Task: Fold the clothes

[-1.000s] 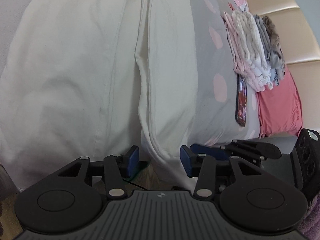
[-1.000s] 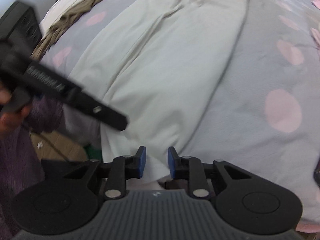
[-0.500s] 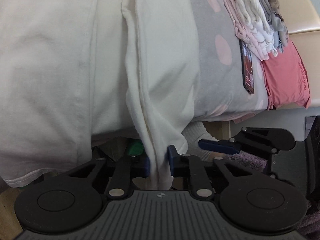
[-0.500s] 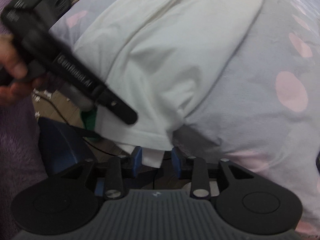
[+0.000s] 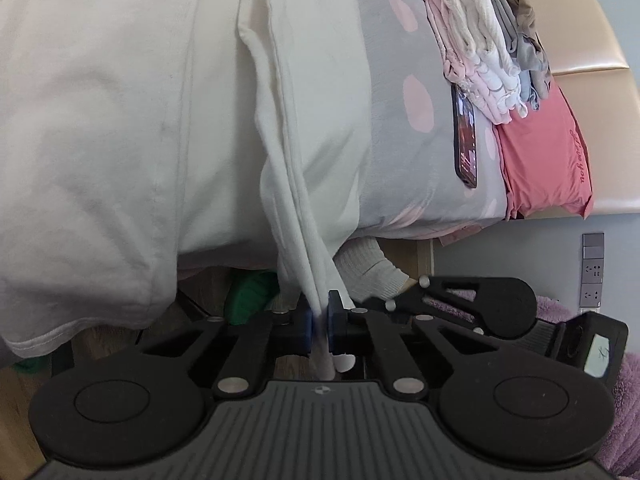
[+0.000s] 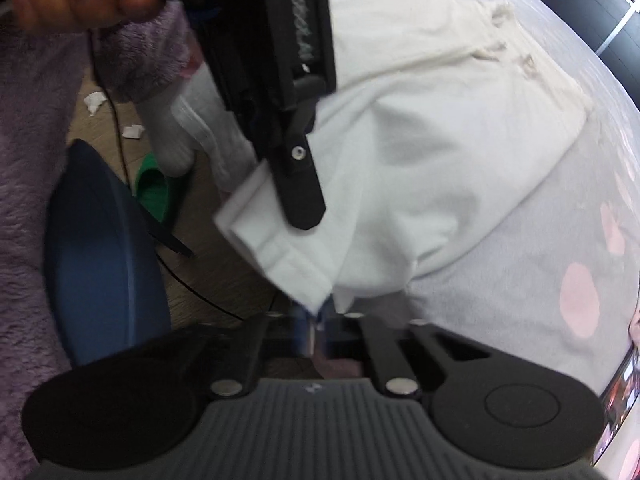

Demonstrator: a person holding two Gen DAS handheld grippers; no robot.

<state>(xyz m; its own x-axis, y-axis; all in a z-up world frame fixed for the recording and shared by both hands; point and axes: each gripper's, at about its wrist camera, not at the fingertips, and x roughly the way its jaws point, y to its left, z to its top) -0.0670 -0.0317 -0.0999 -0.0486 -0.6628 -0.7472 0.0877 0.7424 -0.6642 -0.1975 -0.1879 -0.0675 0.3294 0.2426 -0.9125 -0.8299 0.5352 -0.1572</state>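
A white garment (image 5: 120,120) lies spread over the bed's edge and hangs toward the floor. In the left wrist view my left gripper (image 5: 320,320) is closing, and its blue pads pinch a gathered fold of that garment (image 5: 296,240), pulled taut. The right wrist view is blurred; my right gripper (image 6: 316,332) is closing too, pinching the lower hem corner of the white garment (image 6: 440,160). The left gripper's black finger (image 6: 298,184) lies on the cloth just above. The right gripper's body (image 5: 472,300) shows low at right in the left wrist view.
A grey bedspread with pink dots (image 5: 400,80) carries a stack of folded clothes (image 5: 480,40), a pink folded piece (image 5: 544,160) and a phone (image 5: 466,140). Beside the bed on the wood floor are a blue seat (image 6: 100,260) and a green slipper (image 6: 154,188).
The left jaws went from wide apart to pinched on the garment's fold. The right gripper rolled, shifted to the hem corner hanging off the bed edge and closed on it.
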